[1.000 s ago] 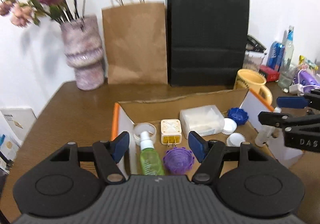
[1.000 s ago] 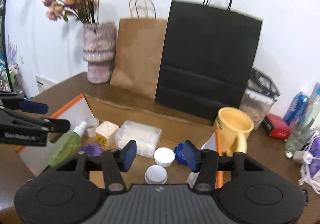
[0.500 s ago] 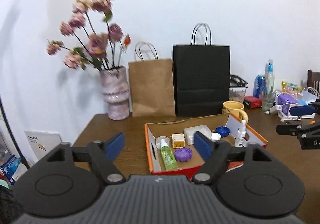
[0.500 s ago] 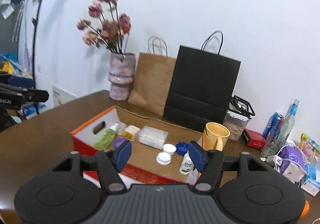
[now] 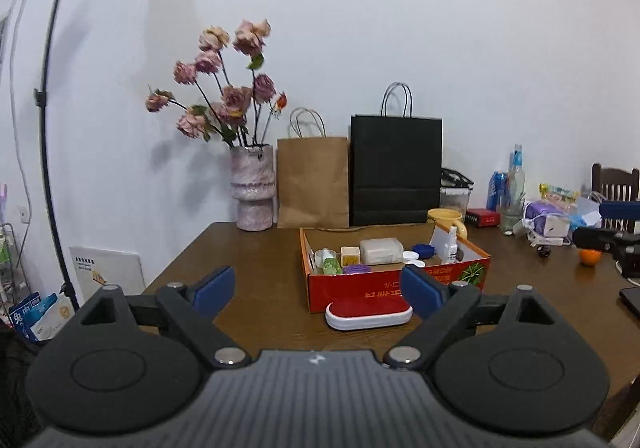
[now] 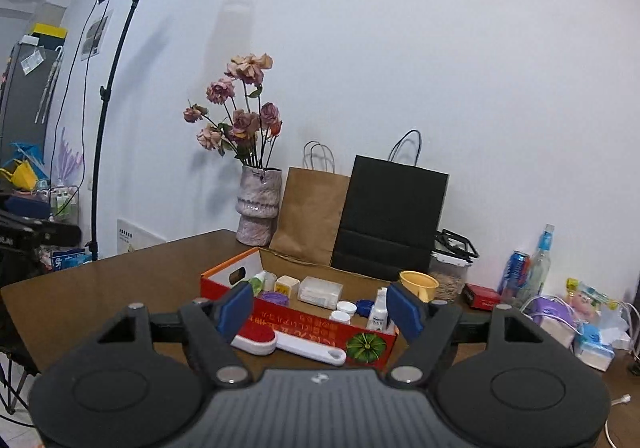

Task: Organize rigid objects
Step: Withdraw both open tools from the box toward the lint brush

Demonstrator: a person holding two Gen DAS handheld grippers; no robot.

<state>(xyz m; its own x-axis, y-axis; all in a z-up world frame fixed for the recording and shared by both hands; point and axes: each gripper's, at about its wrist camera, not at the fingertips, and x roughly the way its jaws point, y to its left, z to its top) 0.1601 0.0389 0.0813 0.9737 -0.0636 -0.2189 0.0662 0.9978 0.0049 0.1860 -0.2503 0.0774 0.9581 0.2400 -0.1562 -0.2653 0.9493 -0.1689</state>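
Observation:
A red cardboard box [image 5: 380,284] [image 6: 312,324] sits on the brown table. Inside lie a green spray bottle [image 5: 330,264], a purple lid [image 5: 356,269], a cream plug [image 5: 350,255], a clear case [image 5: 381,251], white lids [image 5: 410,256], a blue lid [image 5: 423,249] and a small white bottle [image 5: 452,246]. A red-and-white lint brush [image 5: 368,313] [image 6: 256,340] lies against the box's front. My left gripper [image 5: 316,290] and right gripper [image 6: 320,310] hover well back from the box. The jaws of both are opening, with nothing between them.
Against the wall stand a flower vase [image 5: 255,188], a brown paper bag [image 5: 312,180] and a black bag [image 5: 396,168]. A yellow mug [image 5: 446,217], bottles, packets and an orange [image 5: 590,256] crowd the right. A light stand [image 5: 48,88] rises at the left.
Both grippers have drawn back from over the box, so the whole table and the lint brush now show. Both sets of jaws stand wider apart.

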